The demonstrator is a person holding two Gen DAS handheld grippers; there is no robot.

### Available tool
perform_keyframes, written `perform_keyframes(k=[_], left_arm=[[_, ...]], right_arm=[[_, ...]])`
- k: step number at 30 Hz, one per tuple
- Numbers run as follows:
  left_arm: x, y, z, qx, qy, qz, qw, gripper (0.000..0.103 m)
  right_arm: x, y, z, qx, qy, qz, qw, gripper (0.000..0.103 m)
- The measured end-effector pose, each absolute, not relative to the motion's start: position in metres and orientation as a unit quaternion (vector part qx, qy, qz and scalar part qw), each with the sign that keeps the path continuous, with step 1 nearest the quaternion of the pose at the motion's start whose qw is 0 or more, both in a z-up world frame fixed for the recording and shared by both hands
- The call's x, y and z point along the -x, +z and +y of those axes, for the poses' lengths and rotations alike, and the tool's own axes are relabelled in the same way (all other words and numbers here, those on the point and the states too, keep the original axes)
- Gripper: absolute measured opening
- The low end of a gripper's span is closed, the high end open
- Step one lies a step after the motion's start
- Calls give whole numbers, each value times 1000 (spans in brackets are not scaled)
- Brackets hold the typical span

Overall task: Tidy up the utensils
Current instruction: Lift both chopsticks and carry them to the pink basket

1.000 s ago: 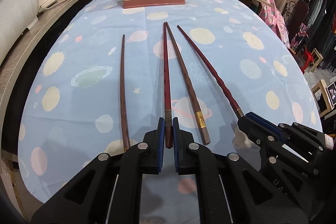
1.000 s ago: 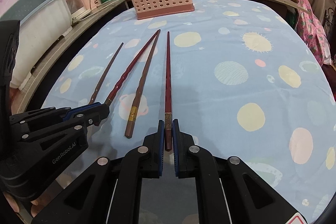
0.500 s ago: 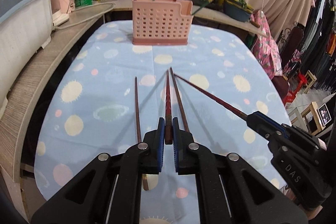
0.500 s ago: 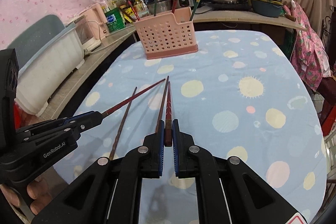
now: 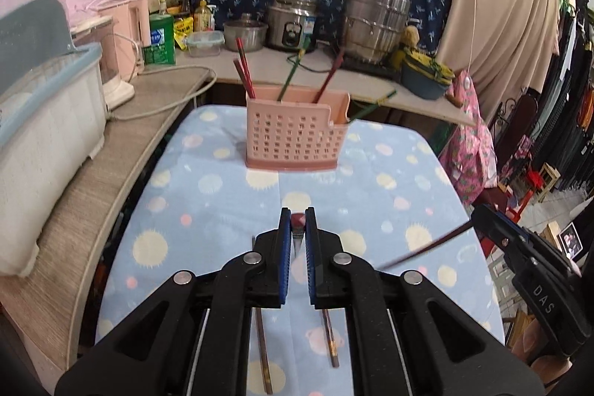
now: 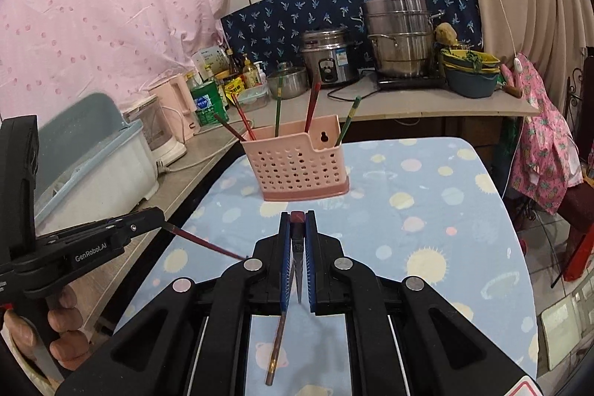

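Risk: both claws, left gripper (image 5: 297,221) & right gripper (image 6: 297,218), each clenched on one chopstick (image 5: 297,220) end, held above table w/ basket (image 5: 295,143) ahead, so long sticks could swing, clash or miss the opening.

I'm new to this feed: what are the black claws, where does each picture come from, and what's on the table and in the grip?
No robot arm here: a person holds a two-finger tool in each hand. Each picture comes from a camera on one tool, looking along its fingers. The left tool is shut on a dark red chopstick, tilted down. The right tool grips another chopstick the same way; each tool also shows at the edge of the other's view. On the planet-print tablecloth stands a pink basket holding several chopsticks. Two brown chopsticks lie loose near the tools.
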State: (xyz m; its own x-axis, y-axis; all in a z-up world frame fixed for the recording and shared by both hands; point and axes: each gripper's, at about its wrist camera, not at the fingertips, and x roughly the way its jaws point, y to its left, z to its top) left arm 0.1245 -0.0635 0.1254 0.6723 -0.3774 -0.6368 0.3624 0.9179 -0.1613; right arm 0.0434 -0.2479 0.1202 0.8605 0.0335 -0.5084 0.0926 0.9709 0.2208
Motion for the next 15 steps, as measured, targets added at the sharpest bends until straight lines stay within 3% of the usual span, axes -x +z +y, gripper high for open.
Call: perform_keyframes(k=[15], left_arm=[[-188, 208, -74, 36, -194, 290, 936, 7]], right_arm=[[-99, 195, -276, -145, -17, 193, 970, 7]])
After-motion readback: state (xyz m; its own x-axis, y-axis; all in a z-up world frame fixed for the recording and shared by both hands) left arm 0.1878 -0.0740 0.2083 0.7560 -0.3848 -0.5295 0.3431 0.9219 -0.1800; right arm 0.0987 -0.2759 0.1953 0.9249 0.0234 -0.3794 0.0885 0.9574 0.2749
